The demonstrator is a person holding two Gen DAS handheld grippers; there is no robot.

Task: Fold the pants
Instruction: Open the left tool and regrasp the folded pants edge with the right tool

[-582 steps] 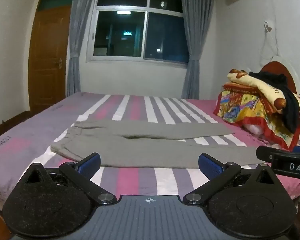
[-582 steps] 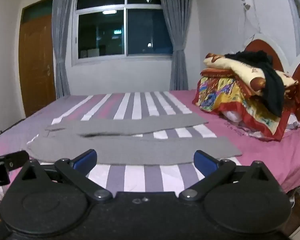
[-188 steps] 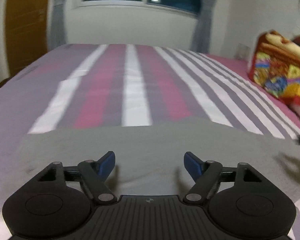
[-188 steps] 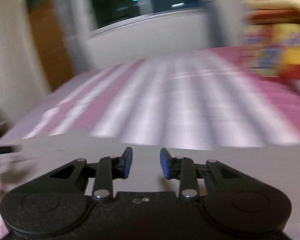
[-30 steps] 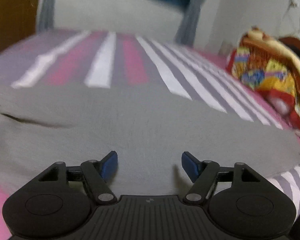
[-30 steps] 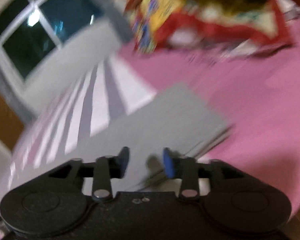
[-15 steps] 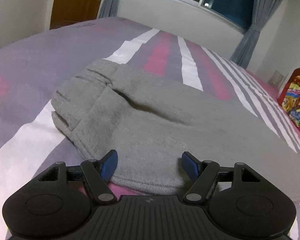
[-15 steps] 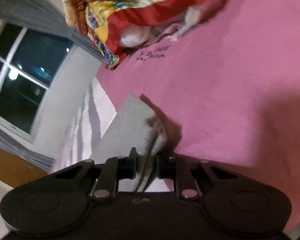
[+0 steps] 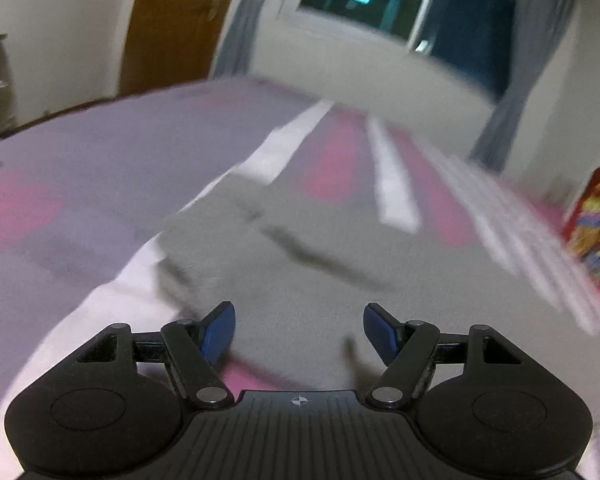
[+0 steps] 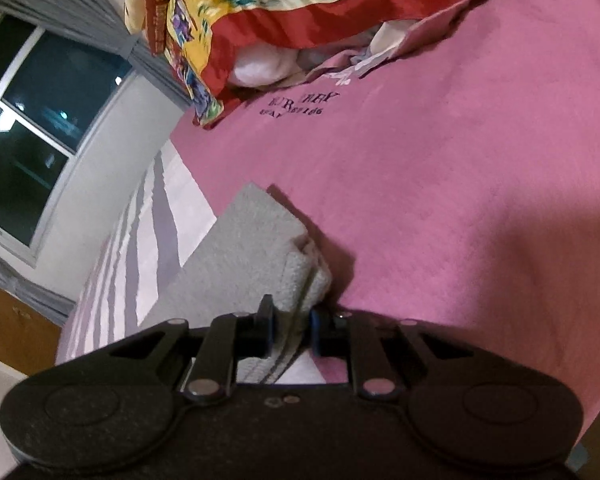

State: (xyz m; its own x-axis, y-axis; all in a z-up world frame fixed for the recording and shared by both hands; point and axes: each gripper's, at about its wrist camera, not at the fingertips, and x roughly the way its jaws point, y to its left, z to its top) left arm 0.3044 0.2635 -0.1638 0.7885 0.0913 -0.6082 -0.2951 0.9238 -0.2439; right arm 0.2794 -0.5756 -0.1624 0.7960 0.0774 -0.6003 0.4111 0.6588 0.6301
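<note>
Grey pants (image 10: 256,264) hem, R-view tongs (image 10: 291,330) only

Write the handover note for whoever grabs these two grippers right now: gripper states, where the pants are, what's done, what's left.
Right gripper: jaws shut on the stacked leg cuffs of the grey pants, at the pink end of the bed.
Left gripper: jaws open, low over the waistband end, gripping nothing.
Pants lie lengthwise on the striped bedspread, legs stacked one on the other.
Done: the leg-on-leg fold.
Left: probably grip the waist and fold cuffs to waistband.
</note>
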